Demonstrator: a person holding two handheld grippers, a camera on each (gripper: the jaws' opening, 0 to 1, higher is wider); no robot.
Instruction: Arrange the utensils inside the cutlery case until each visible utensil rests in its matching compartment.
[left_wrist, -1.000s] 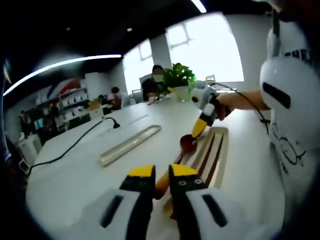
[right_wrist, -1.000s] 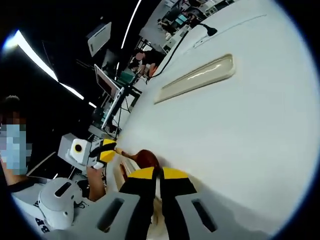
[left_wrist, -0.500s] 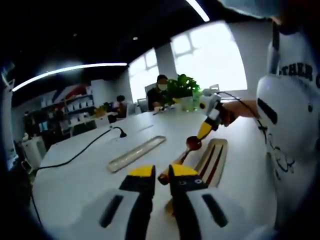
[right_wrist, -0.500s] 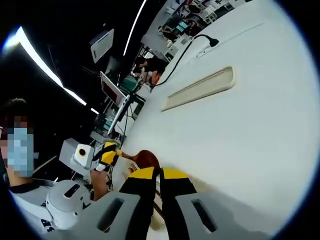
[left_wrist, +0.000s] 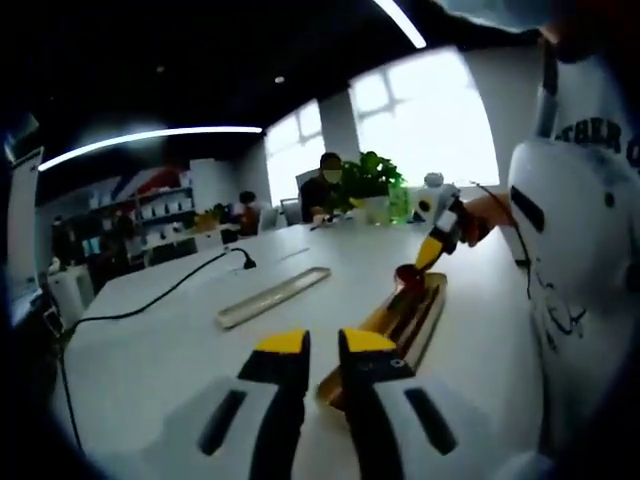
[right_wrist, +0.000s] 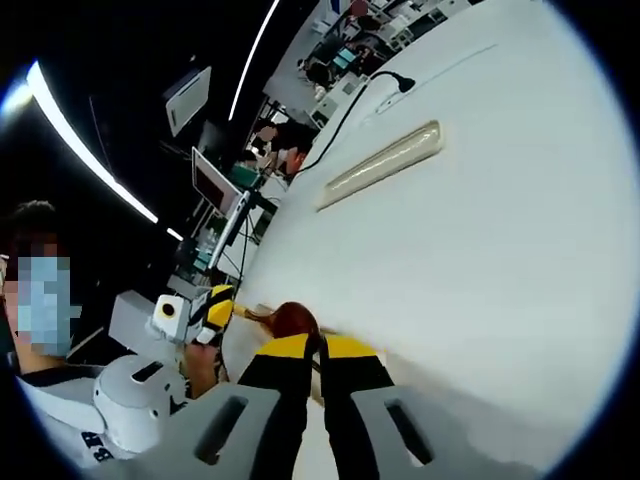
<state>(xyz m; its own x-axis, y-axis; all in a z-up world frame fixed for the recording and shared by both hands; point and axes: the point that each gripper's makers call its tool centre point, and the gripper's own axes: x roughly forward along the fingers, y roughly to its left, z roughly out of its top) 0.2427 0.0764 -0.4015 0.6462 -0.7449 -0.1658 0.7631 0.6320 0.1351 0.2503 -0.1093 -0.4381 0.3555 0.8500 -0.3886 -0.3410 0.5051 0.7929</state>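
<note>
Dark red wooden spoon (left_wrist: 407, 273), slim cutlery case (left_wrist: 388, 325), white table (left_wrist: 180, 330)

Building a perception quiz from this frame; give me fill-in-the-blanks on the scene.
1. The right gripper meets the wooden spoon at its ___ end.
2. The clear lid lies on the white ___, apart from the cutlery case.
3. A ___ cable runs across the table.
4. At the table's far end stands a green ___.

Missing words: bowl; table; black; plant
</note>
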